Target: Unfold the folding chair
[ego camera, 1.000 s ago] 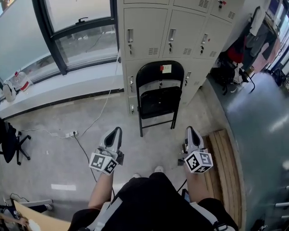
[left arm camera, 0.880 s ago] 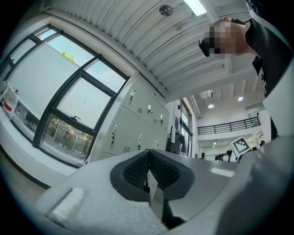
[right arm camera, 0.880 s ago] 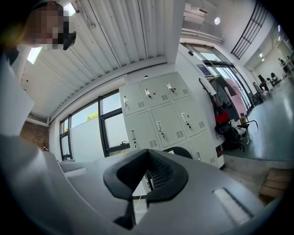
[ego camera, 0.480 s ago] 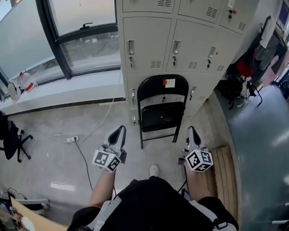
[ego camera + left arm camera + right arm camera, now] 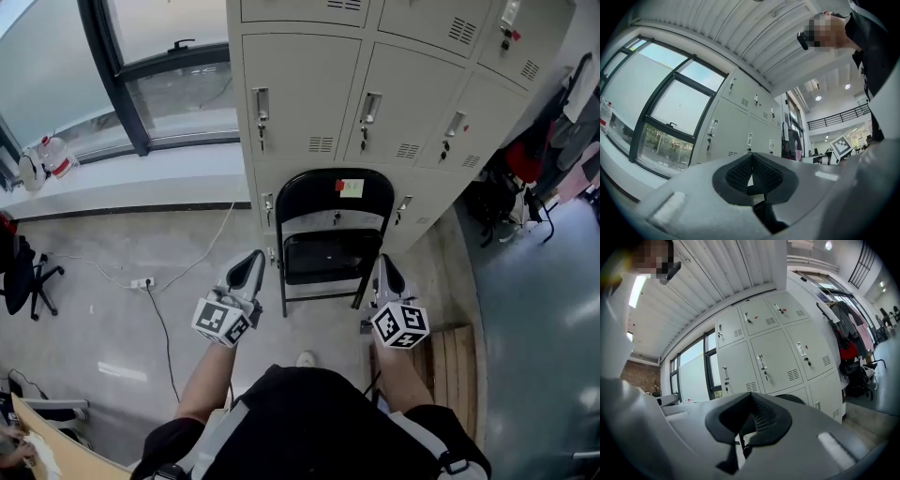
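Observation:
A black folding chair (image 5: 328, 255) leans folded against the grey lockers (image 5: 375, 103) in the head view. A red tag and a pale note are stuck on its backrest. My left gripper (image 5: 253, 261) is shut and empty, just left of the chair's left leg. My right gripper (image 5: 383, 265) is shut and empty too, close beside the chair's right leg. Neither touches the chair as far as I can see. The right gripper view shows the chair's rounded top (image 5: 790, 398) past the shut jaws. In the left gripper view the gripper body hides the chair.
A window with a dark frame (image 5: 141, 89) and a sill holding bottles (image 5: 42, 157) lies to the left. A power strip and cable (image 5: 142, 281) run across the floor. A wooden bench (image 5: 457, 361) sits at right, with bags and hanging clothes (image 5: 530, 159) beyond.
The person has walked toward the lockers, so the chair now sits closer in view. Both shut grippers have advanced until they flank the chair's legs.

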